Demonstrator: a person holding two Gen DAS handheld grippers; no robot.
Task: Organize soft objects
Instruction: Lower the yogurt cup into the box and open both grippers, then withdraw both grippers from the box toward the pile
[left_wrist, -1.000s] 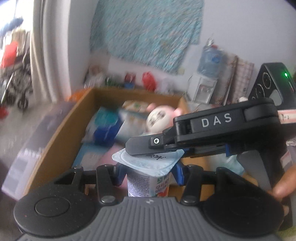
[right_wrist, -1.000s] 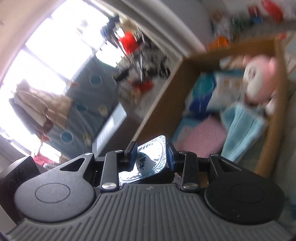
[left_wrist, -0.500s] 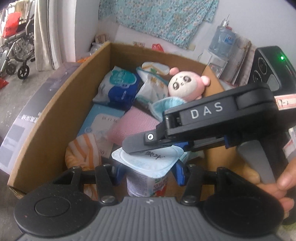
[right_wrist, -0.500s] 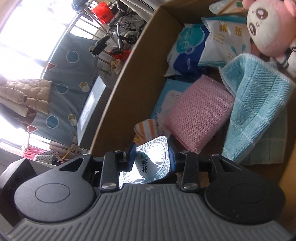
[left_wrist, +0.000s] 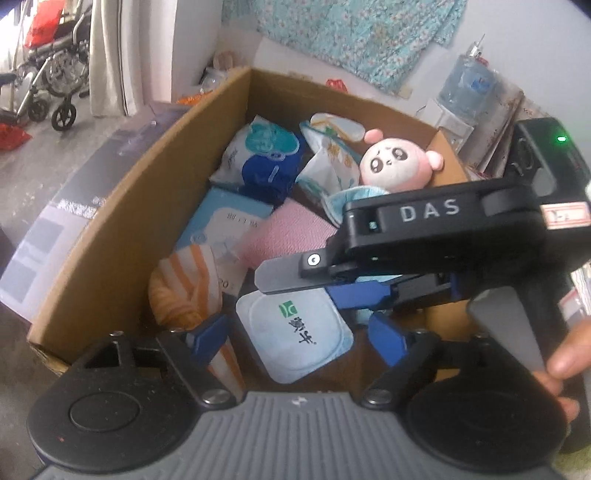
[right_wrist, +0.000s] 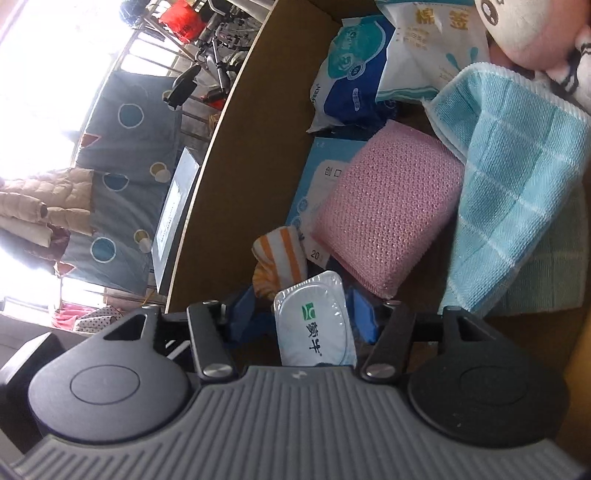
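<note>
yogurt cup (left_wrist: 295, 334) dropped into cardboard box (left_wrist: 122, 236) | foil lid, squarish | left fingers (left_wrist: 208, 338) released | right fingers (right_wrist: 364, 319) released

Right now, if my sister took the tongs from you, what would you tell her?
Left tongs: open, low over the near end of the cardboard box, holding nothing.
Right tongs: look open too, reaching in from the right above the same spot.
Yogurt cup: sits between the open fingers, tilted, beside the orange striped cloth.
Done: plush doll, pink sponge, blue towel and the packs are in the box.
Left: probably lift both tongs out. I cannot see any soft things waiting outside the box.
</note>
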